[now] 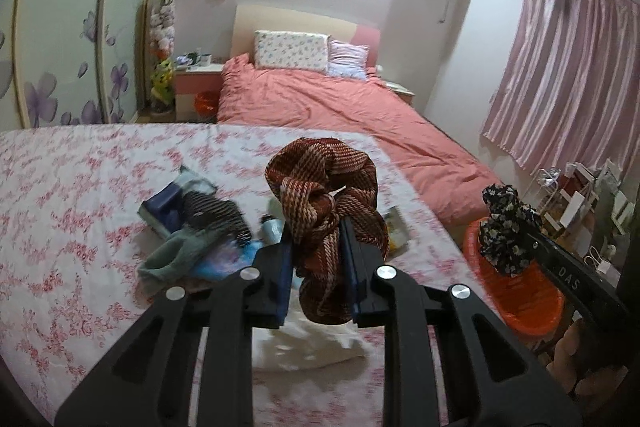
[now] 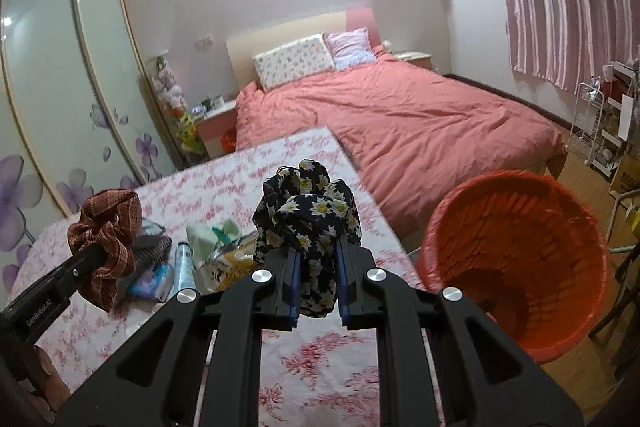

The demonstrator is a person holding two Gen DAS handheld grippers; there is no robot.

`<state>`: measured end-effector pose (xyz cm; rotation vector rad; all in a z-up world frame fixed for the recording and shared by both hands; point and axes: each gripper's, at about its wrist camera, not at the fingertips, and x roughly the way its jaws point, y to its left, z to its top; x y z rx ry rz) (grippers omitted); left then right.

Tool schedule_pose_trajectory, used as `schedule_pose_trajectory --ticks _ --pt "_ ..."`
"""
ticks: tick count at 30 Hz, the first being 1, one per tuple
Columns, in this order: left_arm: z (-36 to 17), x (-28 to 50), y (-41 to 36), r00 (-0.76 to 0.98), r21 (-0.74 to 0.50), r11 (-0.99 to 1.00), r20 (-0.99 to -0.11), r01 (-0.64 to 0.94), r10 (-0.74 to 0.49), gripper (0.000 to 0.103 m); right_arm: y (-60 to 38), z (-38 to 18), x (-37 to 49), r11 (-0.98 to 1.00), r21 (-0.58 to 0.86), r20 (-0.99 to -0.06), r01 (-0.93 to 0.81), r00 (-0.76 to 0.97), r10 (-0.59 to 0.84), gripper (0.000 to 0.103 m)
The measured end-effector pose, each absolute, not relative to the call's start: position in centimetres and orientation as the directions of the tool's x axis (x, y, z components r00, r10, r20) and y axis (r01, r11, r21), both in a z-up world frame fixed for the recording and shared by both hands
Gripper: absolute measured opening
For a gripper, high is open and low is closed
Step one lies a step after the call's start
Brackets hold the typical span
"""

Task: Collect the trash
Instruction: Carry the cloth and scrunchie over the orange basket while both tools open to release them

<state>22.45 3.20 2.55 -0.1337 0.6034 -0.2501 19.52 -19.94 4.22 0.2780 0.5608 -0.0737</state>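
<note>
both grippers are clamping scrunchies, the right gripper (image 2: 316, 259) gripping a floral scrunchie (image 2: 306, 205) that probably needs swinging fully over the orange bin (image 2: 516, 263) to its right, the left gripper (image 1: 316, 259) a brown scrunchie (image 1: 326, 187).

My left wrist view looks forward along its own fingers from low over the floral tablecloth (image 1: 80, 187), facing the pink bed (image 1: 340, 107) at the far wall. My right wrist view sits just to the right, close above the same table edge, angled slightly left toward that bed, with the orange bin (image 2: 520, 247) near on its right. Both share the cloth, bed, wardrobe (image 1: 72, 39), curtain (image 1: 560, 75) and bin.
</note>
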Motion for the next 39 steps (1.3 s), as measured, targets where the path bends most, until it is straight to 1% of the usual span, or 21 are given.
schedule_pose_trajectory --ticks 13,19,27,31,36,38,39 --pt "5.1 19.9 -3.9 0.773 -0.200 0.916 -0.492 0.348 -0.401 0.022 -25.4 6.6 15.6 0.930 0.285 -0.424 0.233 0.900 -0.096 0.014" --pt "5.2 19.7 -8.0 0.738 -0.212 0.878 -0.479 0.429 -0.476 0.022 -28.2 6.4 14.8 0.908 0.302 -0.403 0.291 0.902 -0.156 0.014" --pt "4.4 20.3 -14.7 0.661 -0.220 0.814 -0.489 0.538 -0.569 0.022 -32.2 5.4 14.3 0.870 0.327 -0.400 0.370 0.888 -0.227 0.014" --pt "3.7 20.8 -17.8 0.629 -0.222 0.788 -0.497 0.574 -0.598 0.022 -34.3 4.6 14.5 0.847 0.345 -0.407 0.404 0.878 -0.253 0.014" --pt "2.0 21.8 -21.9 0.586 -0.217 0.764 -0.527 0.608 -0.616 0.024 -36.7 3.0 15.1 0.821 0.373 -0.436 0.433 0.863 -0.257 0.014" --pt "0.7 22.4 -23.5 0.563 -0.214 0.761 -0.557 0.613 -0.611 0.027 -37.3 2.2 15.4 0.819 0.372 -0.455 0.436 0.855 -0.249 0.016" --pt "0.3 22.7 -23.9 0.556 -0.216 0.760 -0.566 0.612 -0.609 0.029 -37.5 1.9 15.7 0.816 0.371 -0.465 0.444 0.849 -0.251 0.022"
